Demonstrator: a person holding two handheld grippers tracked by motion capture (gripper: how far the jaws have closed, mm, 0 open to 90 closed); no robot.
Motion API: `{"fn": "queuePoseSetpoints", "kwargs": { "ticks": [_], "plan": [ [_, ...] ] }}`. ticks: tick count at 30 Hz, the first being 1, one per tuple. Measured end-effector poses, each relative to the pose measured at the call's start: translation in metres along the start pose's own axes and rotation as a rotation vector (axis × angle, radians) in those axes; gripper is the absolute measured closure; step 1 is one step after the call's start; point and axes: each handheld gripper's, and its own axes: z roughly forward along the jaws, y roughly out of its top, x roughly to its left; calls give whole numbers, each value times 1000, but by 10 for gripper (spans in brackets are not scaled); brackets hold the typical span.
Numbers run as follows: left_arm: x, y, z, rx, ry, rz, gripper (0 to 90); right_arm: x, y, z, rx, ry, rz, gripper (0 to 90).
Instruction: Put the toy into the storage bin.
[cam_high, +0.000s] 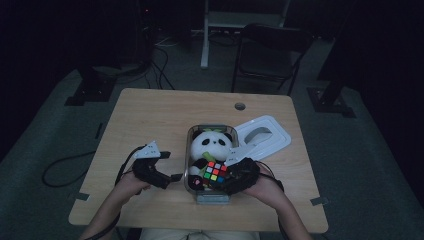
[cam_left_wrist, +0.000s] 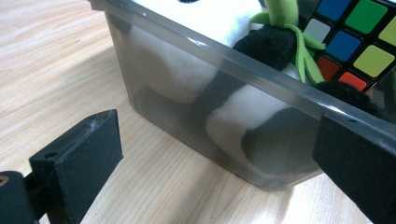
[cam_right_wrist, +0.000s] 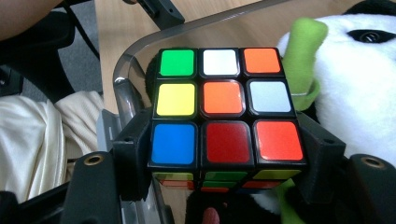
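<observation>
Leftmost, the left gripper (cam_high: 172, 177) rested low on the table (cam_high: 150, 115), its jaws spread wide with nothing between them, one jaw just against the side wall of the clear box (cam_left_wrist: 187, 116). Ahead of those jaws, inside the box, lay the stuffed panda (cam_high: 212, 145). Further right, the right gripper (cam_high: 220, 181) pinched the puzzle cube (cam_right_wrist: 226, 112) by its two sides, holding it over the near end of the box, close beside the panda. Beyond that gripper lay the white lid (cam_high: 262, 135).
</observation>
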Motion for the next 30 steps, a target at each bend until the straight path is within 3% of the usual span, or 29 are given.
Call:
{"fn": "queuePoseSetpoints", "kwargs": {
  "ticks": [5, 8, 14, 15, 19, 23, 25, 30],
  "plan": [
    [-2, 4, -2, -9, -6, 0, 22, -5, -1, 3, 12, 40, -18, 336],
    [-5, 7, -2, 9, -11, 7, 22, -11, -2, 2, 8, 75, 15, 335],
    [-9, 9, -2, 30, -4, 18, 22, -13, 1, -11, -62, 97, 56, 301],
    [-10, 9, -2, 32, -2, 17, 22, -13, 2, -13, -67, 80, 55, 294],
    [-11, 10, -2, 36, 3, 16, 22, -9, 8, -10, -44, 66, 40, 294],
    [-11, 10, -2, 36, 3, 13, 21, -8, 10, 0, -11, 99, 38, 299],
    [-11, 10, -2, 37, -1, 14, 22, -5, 11, 3, 3, 86, -18, 301],
    [-12, 11, -3, 48, -5, 16, 22, -6, 12, -4, -1, 93, -56, 330]
  ]
}}
